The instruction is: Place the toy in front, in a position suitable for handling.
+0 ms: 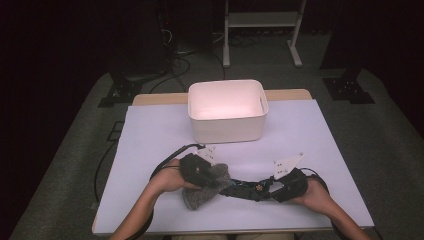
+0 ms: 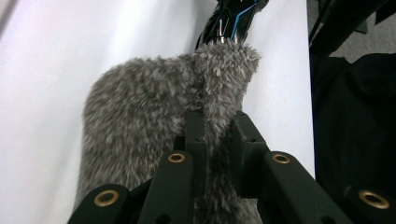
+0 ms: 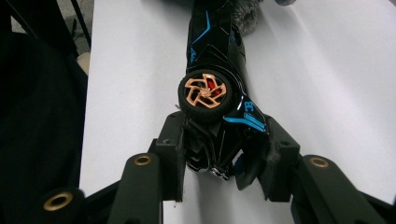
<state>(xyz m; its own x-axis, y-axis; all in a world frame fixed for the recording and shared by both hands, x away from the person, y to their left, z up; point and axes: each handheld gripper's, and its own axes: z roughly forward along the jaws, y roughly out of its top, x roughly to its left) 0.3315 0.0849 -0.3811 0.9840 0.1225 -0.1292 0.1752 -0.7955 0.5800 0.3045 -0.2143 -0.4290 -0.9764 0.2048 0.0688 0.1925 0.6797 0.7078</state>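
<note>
A black toy car (image 3: 212,70) with blue trim and copper-coloured wheels is held at the near middle of the white table (image 1: 150,135), lying on its side with one wheel facing up. Its rear end is clamped between the jaws of the right gripper (image 3: 223,154), which are set at a moderate width around the body. Its front end is covered by a grey fluffy cloth (image 2: 154,121), which rests partly on the table surface. A fold of this cloth is pinched by the left gripper (image 2: 217,140), whose jaws are nearly closed on the pile. The work in hand is judged to be wiping the car with the cloth; the front end is being treated, and the middle and rear are still uncovered. How much of the front is wrapped cannot be told, as it is hidden by the cloth. A white bin (image 1: 227,112) stands well apart at the far side of the table, with nothing seen in the part of its interior that is in view; placement there, if intended, is left to be done.
</note>
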